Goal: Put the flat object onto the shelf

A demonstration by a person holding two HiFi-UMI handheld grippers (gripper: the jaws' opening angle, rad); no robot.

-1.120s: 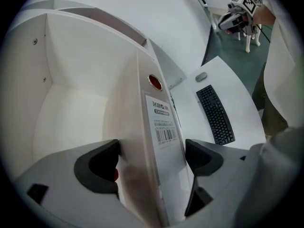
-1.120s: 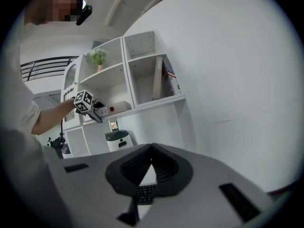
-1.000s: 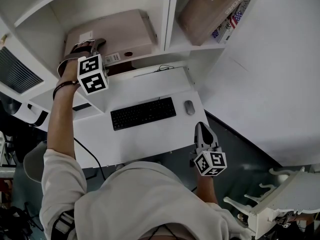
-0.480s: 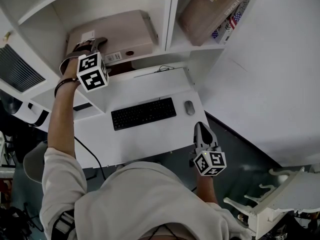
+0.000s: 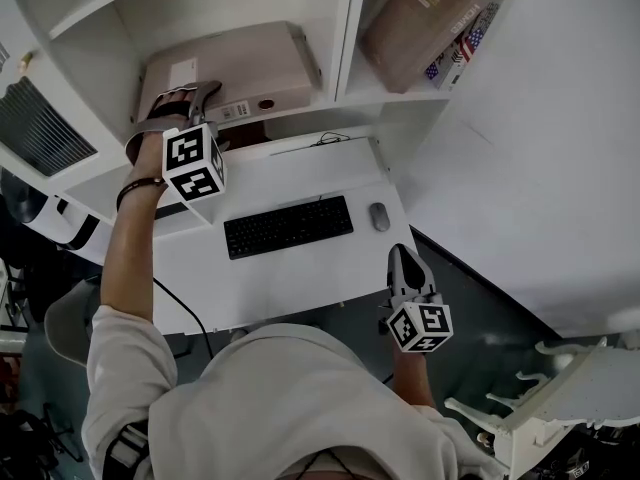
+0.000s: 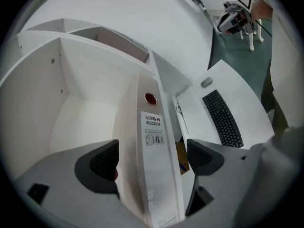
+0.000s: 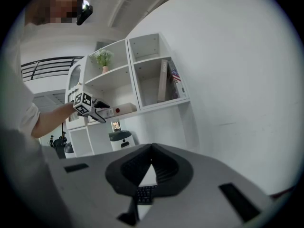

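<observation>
**Binder's lying on the shelf, left jaws loose around it**

Far left, the left gripper [image 5: 190, 95] is up at the shelf [image 5: 337, 38] with its jaws apart on either side of the beige binder's [image 5: 245, 60] spine. In the left gripper view there's a clear gap on the right jaw's side, so it's not clamped. The binder lies flat in the shelf's left compartment, its spine with the red dot and barcode label facing outward. Below that is the white desk [image 5: 300, 168] with a black keyboard [image 5: 288, 226] and a grey mouse [image 5: 379, 215] just beside it. Over at the desk's front right corner, the right gripper [image 5: 403, 256] hangs low with its jaws closed together, nothing in them. The right-hand compartment has a brown box [image 5: 420, 20] leaning inside
</observation>
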